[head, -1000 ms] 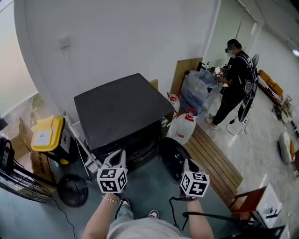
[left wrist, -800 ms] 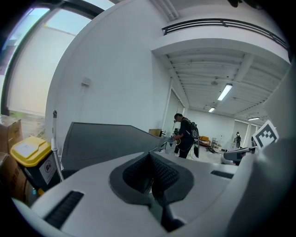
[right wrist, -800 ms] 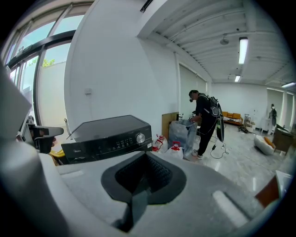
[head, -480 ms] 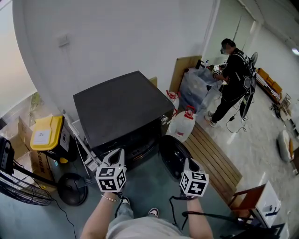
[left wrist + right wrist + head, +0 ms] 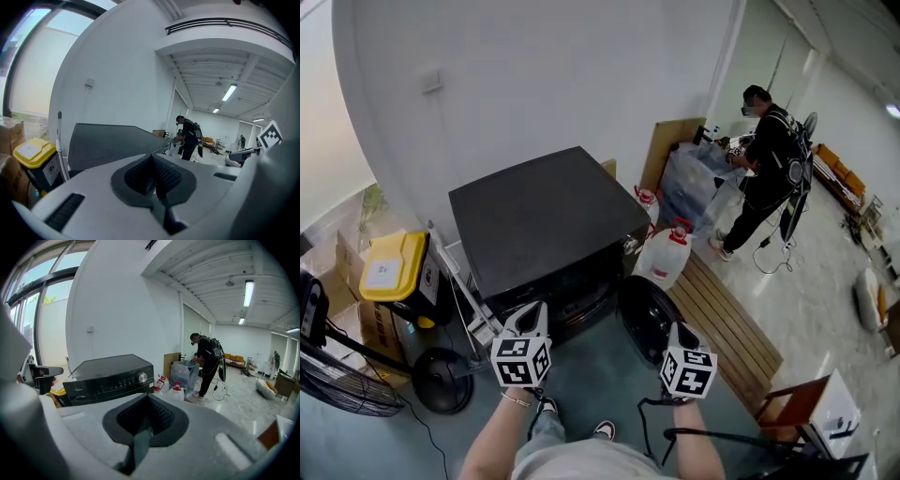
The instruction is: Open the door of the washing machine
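wall (image 5: 581, 66): white, switch plate (image 5: 432, 81) | floor (image 5: 586, 380): grey-green, pale and glossy at right | window (image 5: 40, 310): tall, daylight | ceiling tube lights (image 5: 248, 292): lit | wooden slatted platform (image 5: 727, 319) | orange sofa (image 5: 236, 360): far end

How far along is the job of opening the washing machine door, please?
Done: the round door already stands swung out from the front of the washer. In hand: nothing. The left gripper and right gripper are both shut and empty, the right one close beside the door. Left: apparently nothing, unless the door should swing wider.
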The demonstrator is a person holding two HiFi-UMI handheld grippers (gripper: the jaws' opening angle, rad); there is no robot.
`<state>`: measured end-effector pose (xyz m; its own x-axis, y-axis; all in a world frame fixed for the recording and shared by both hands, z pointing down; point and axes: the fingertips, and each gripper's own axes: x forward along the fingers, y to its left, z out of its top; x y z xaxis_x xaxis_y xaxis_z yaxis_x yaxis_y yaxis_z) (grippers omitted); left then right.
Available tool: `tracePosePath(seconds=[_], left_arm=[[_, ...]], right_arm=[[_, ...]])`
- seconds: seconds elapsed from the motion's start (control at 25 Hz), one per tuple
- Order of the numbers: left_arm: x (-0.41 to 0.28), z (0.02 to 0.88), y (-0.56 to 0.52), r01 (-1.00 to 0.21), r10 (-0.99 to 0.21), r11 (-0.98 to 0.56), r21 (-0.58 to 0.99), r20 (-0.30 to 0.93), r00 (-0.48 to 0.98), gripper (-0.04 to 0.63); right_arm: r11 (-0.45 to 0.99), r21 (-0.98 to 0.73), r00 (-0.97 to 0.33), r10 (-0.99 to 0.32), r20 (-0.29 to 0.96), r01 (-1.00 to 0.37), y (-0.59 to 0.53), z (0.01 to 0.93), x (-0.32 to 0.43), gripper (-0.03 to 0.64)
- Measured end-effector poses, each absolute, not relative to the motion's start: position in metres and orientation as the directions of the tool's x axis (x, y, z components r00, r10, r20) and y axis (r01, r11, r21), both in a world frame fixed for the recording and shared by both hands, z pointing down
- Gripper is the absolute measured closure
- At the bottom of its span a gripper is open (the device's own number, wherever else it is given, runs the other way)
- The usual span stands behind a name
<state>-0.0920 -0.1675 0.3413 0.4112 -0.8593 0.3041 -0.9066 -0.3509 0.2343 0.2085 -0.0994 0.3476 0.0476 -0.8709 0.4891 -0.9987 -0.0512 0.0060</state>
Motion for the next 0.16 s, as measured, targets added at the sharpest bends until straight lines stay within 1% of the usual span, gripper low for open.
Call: tracePosePath(seconds=[0.16], left_arm=[[-0.0939, 0.3447, -0.16, -0.906, -0.854, -0.35, 0.236, 0.316, 0.413, 0.591]], right_arm=[[-0.058, 0.006, 0.054, -0.865, 0.498, -0.998, -0.0924, 0.3493, 0.208, 0.612]])
